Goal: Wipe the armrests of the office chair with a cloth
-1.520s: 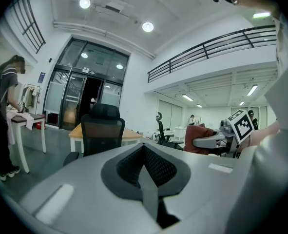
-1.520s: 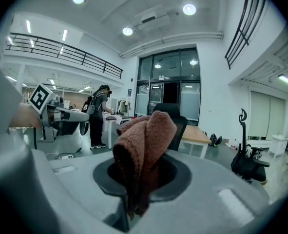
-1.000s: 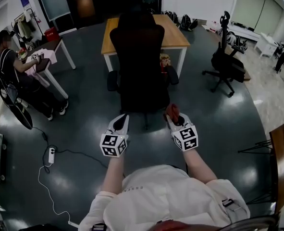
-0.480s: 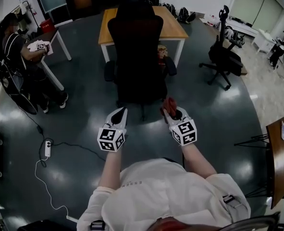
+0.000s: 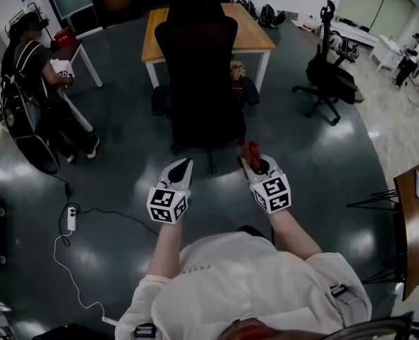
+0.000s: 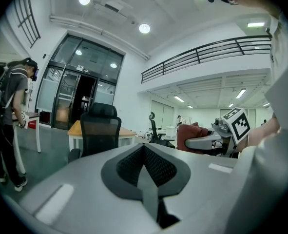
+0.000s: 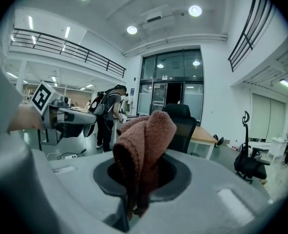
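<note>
Behind the office chair [image 5: 198, 83], right gripper [image 5: 254, 163] fingers pinch cloth [image 5: 250, 149]; left gripper [image 5: 183, 164] fingers clenched.

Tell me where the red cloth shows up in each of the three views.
Head view: cloth just right of centre, at the tip of the right tool.
Left gripper view: cloth right of centre, held by the right tool.
Right gripper view: cloth dead centre, pinched between the jaws.
Shared landmark: the black office chair, visible in all three.
</note>
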The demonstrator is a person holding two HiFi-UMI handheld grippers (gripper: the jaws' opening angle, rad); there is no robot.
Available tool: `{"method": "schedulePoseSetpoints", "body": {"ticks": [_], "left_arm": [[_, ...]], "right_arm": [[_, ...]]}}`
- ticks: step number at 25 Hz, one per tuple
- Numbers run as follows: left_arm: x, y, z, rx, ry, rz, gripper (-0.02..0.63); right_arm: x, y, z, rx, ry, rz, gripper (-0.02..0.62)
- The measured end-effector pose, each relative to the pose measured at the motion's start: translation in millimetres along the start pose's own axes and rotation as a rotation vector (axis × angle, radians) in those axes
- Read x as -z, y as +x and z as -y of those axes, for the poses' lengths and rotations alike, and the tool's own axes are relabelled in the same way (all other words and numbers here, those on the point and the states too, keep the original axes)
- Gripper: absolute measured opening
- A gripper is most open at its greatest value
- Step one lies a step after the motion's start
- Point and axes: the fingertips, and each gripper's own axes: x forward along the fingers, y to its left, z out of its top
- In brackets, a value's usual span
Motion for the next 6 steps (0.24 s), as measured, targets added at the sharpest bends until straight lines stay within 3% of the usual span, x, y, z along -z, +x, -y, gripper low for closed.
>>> {"method": "schedulePoseSetpoints", "body": {"ticks": [6], "left_arm": [[-0.7, -0.2, 0.4, 0.007, 0.002, 0.012, 0.017]], "right_arm": [[6.0, -0.5, -4.6, -0.005, 0.016, -0.015, 0.049]]}}
